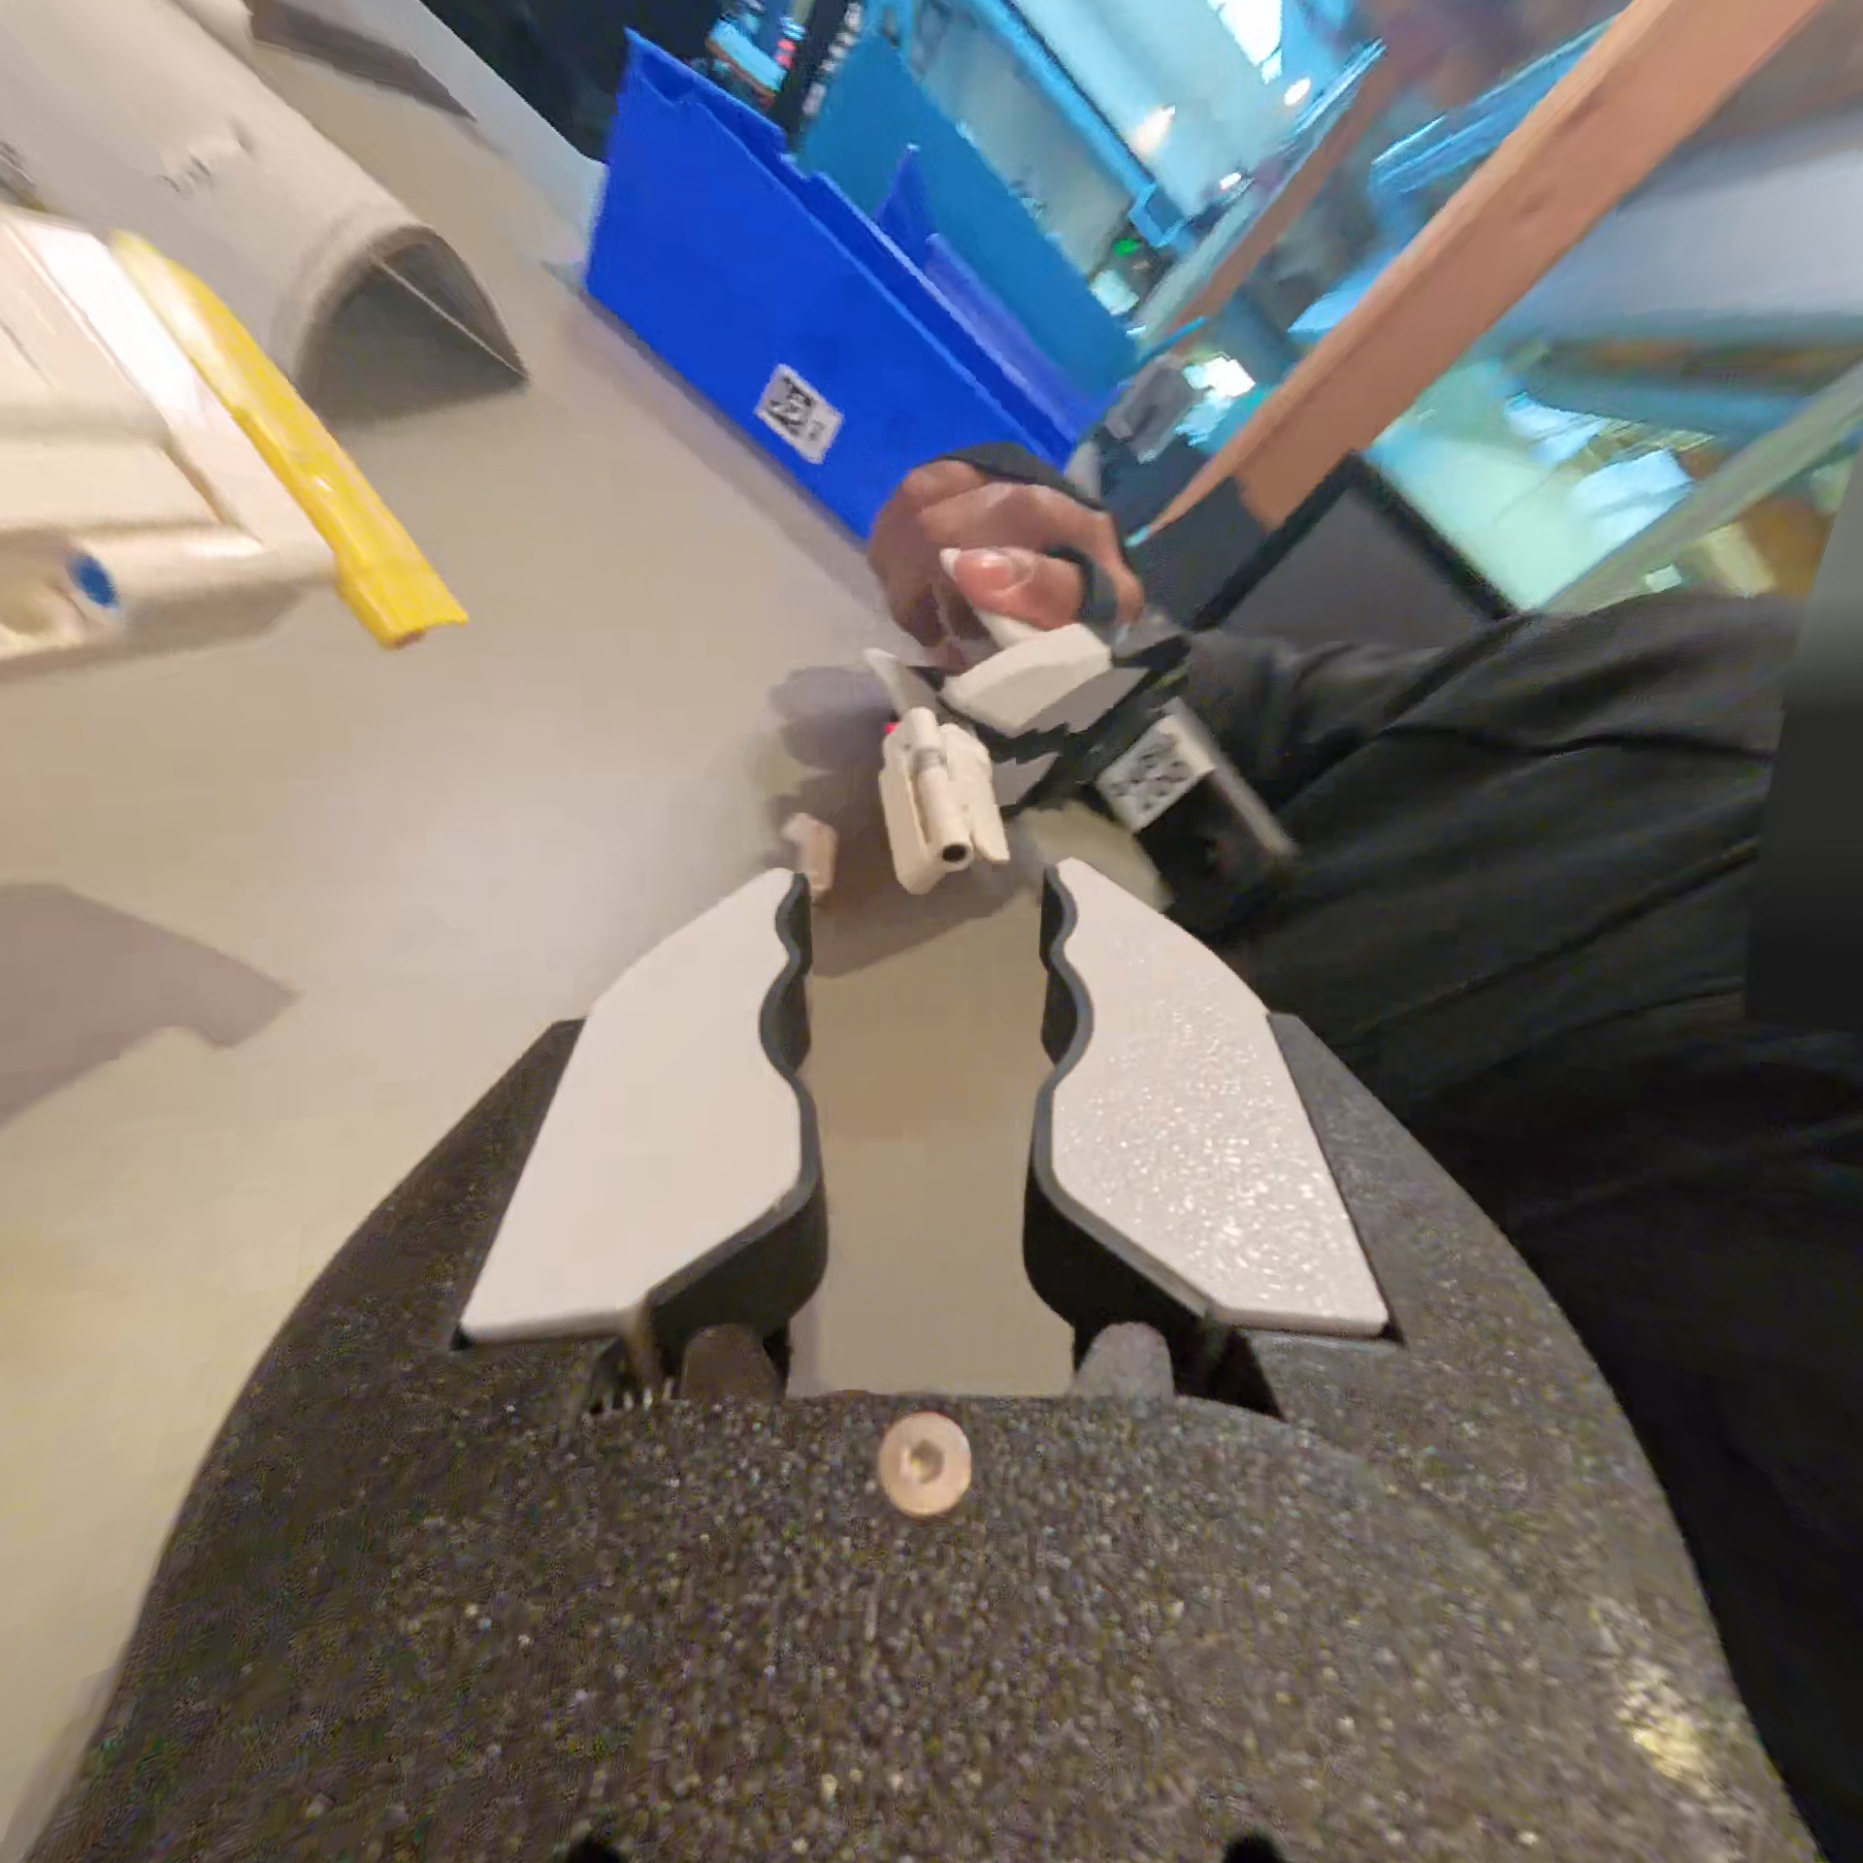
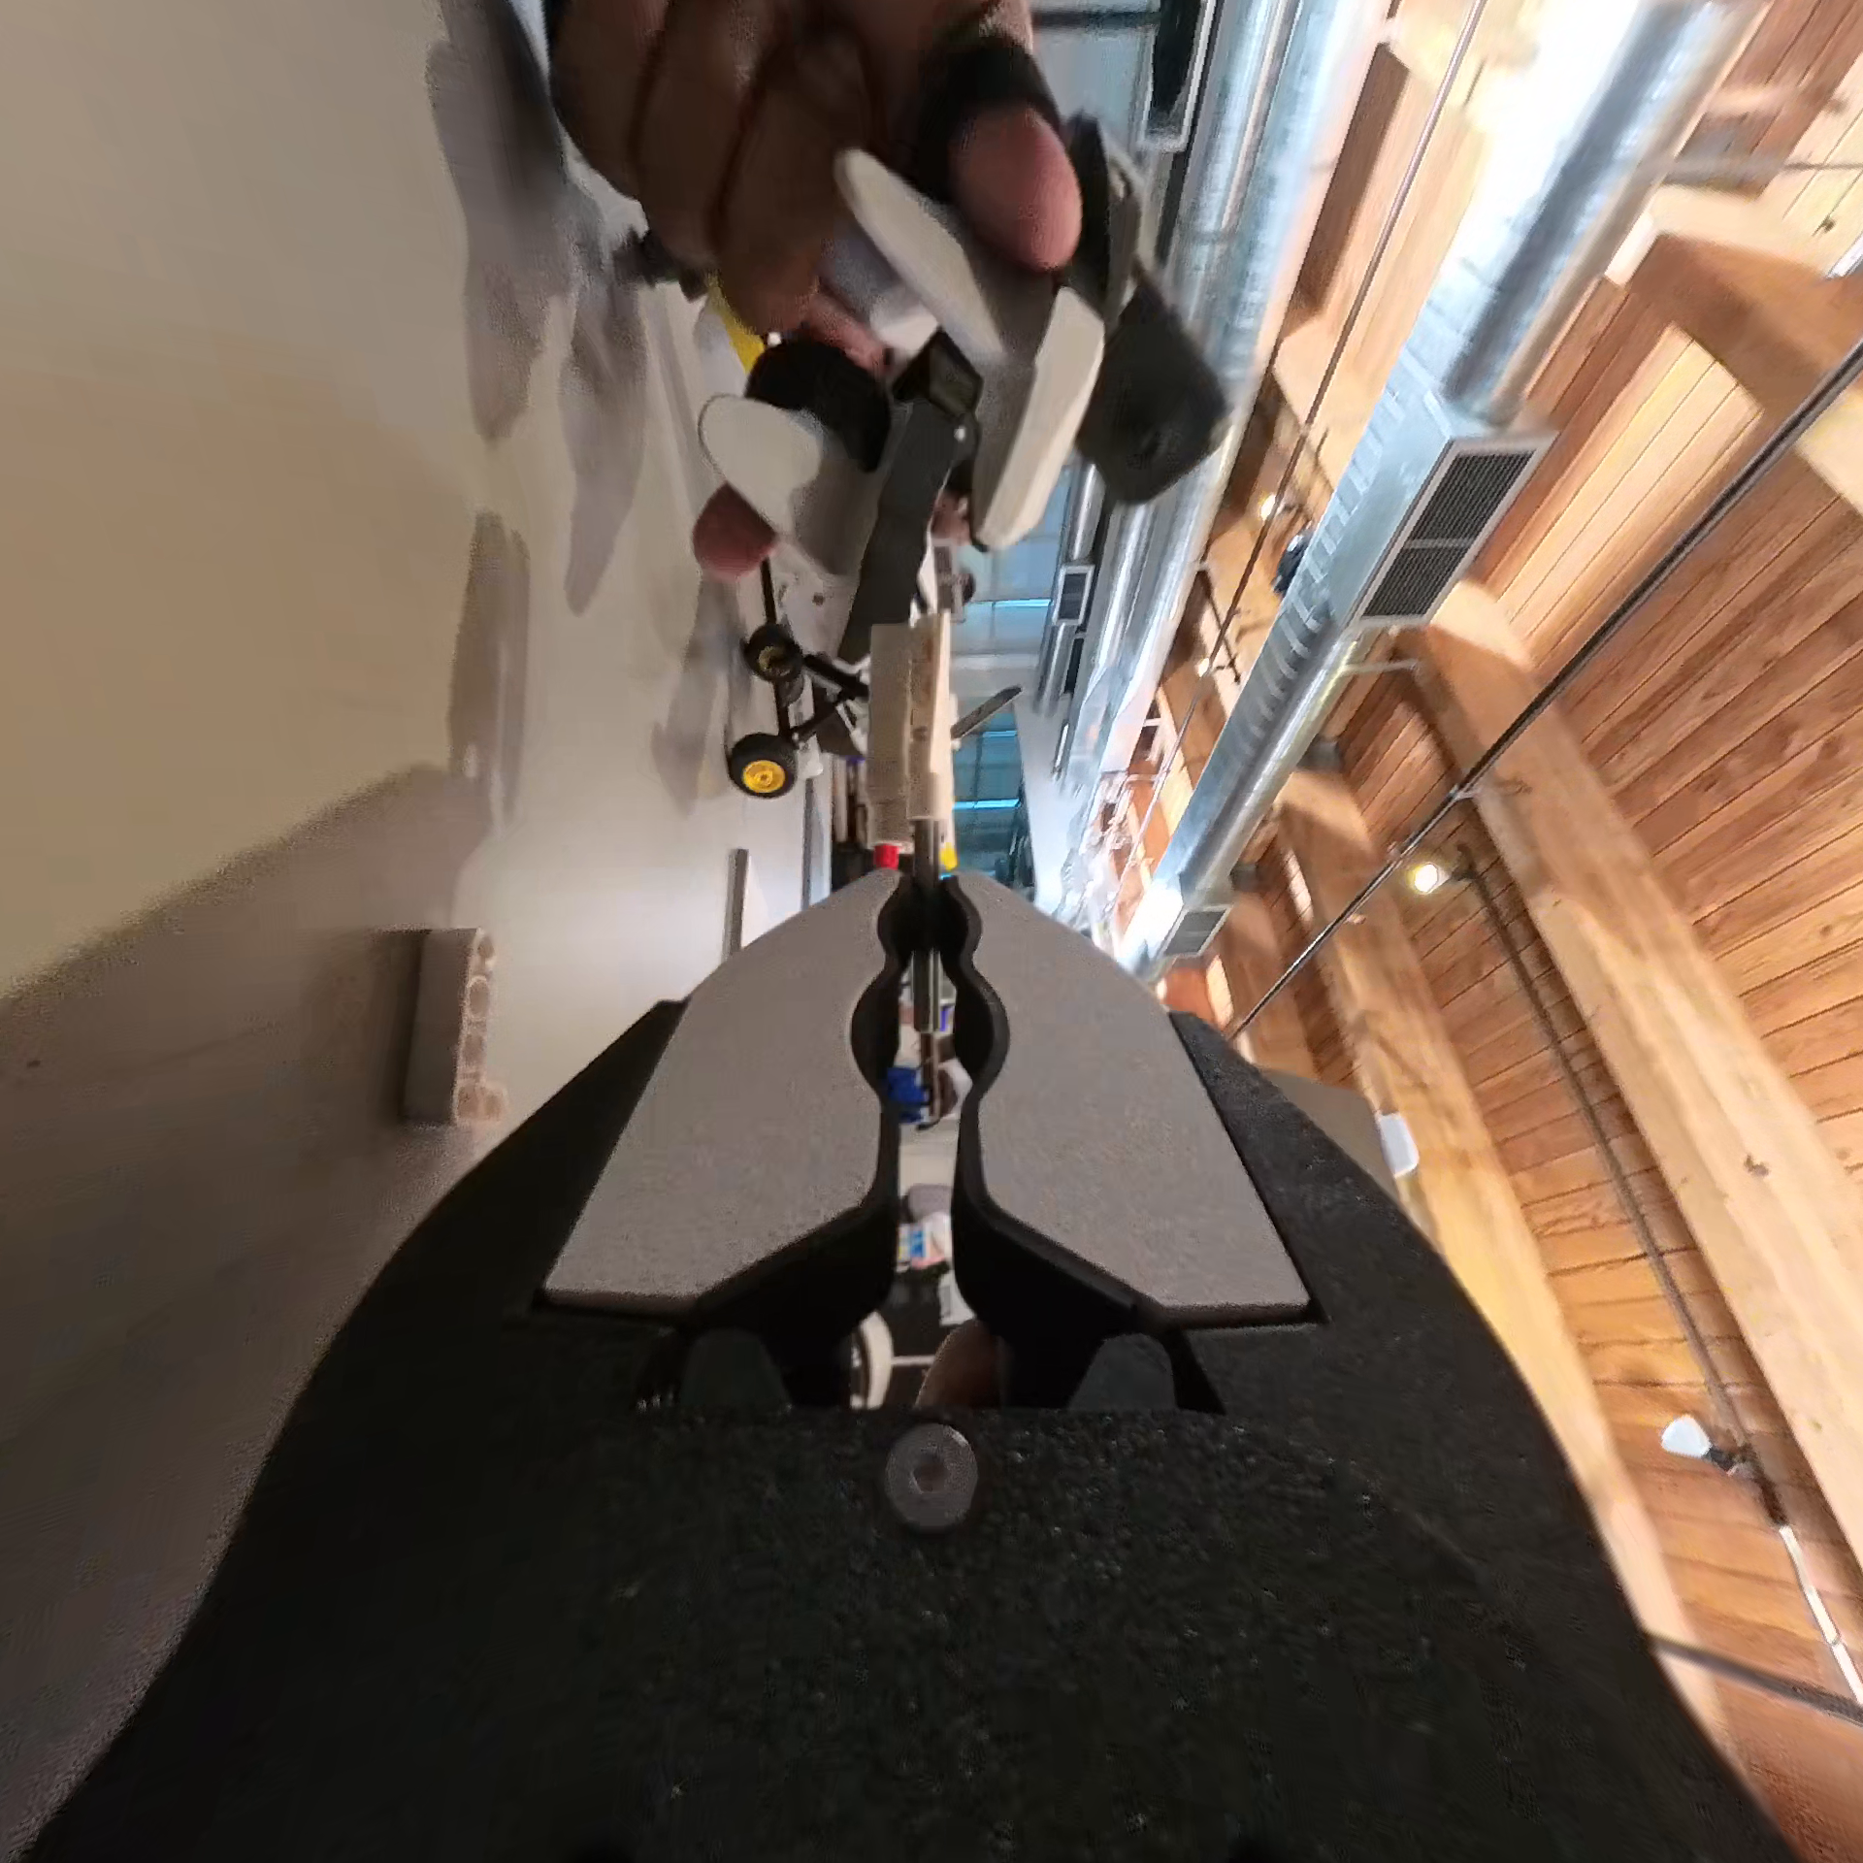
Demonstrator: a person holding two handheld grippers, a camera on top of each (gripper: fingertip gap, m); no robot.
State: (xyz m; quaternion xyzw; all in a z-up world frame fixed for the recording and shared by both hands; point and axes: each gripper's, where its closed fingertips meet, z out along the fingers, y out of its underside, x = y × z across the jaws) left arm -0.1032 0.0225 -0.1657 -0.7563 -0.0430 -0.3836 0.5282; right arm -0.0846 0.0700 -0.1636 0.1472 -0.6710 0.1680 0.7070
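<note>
Left gripper (image 1: 922, 887) wide open, holding nothing, above the grey table (image 1: 504, 806); right gripper (image 2: 922, 892) clamped on a thin grey rod (image 2: 919, 857) of a white toy piece (image 1: 938, 801), which sits just beyond the left fingertips; small beige block (image 1: 812, 847) nearby

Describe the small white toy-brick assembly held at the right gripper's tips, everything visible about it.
The white brick assembly is a small cluster of off-white plastic pieces: flat side pieces flanking a round tube with an open dark end, a grey ring partway along it, and a red stud at one corner. A thin dark axle runs from it into the right gripper, whose pads press on that axle. It hangs above the pale table, just ahead of the open left gripper, which does not touch it.
</note>
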